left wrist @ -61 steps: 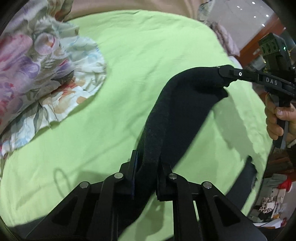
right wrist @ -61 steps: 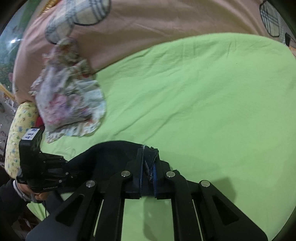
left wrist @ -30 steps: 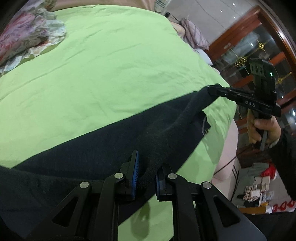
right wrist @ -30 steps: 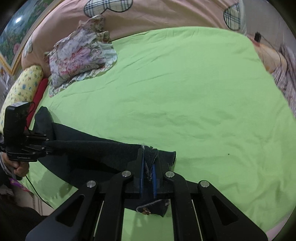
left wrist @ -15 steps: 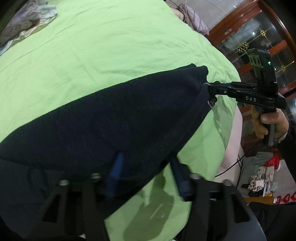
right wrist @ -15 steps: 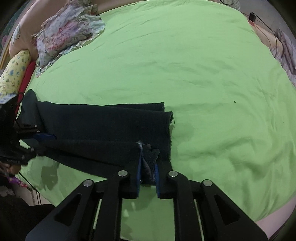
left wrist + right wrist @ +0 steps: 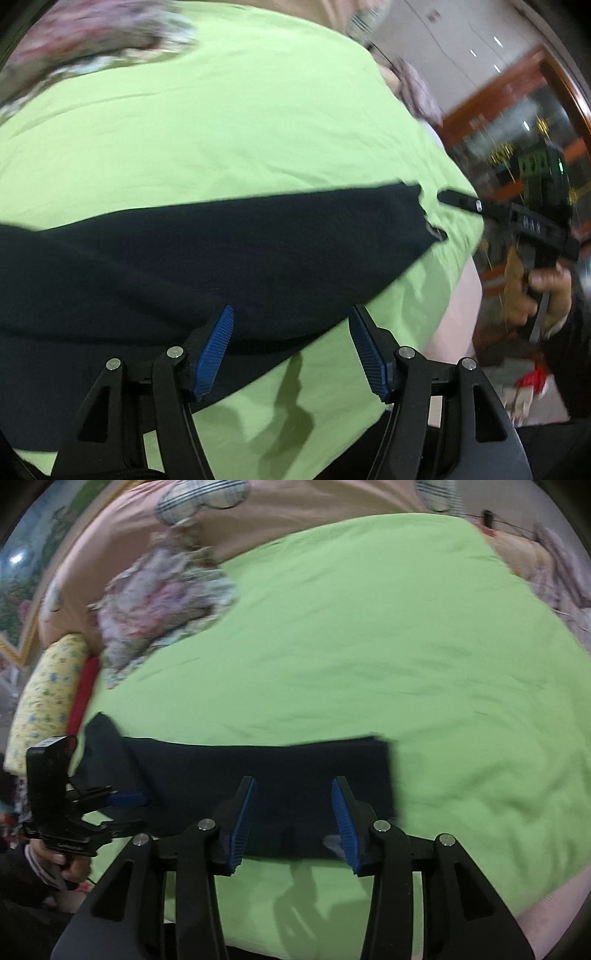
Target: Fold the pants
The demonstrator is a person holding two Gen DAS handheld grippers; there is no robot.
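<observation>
The black pants (image 7: 229,258) lie flat in a long band across the near part of the green bed sheet (image 7: 221,122); they also show in the right wrist view (image 7: 266,775). My left gripper (image 7: 291,336) is open and empty, just above the pants' near edge. My right gripper (image 7: 295,805) is open and empty over the pants' near edge, close to their right end. The right gripper shows in the left wrist view (image 7: 458,201), just off the end of the pants. The left gripper shows in the right wrist view (image 7: 129,808) at the pants' left end.
A floral pillow (image 7: 162,605) lies at the far left of the green sheet (image 7: 369,646). A yellow bolster (image 7: 48,698) and a red cushion (image 7: 83,694) lie at the left edge. A pink quilt (image 7: 295,513) lies beyond. The bed's edge drops away on the near side.
Both grippers have opened and let go of the pants, which have dropped flat onto the sheet. Both grippers have drawn back a little from the cloth.
</observation>
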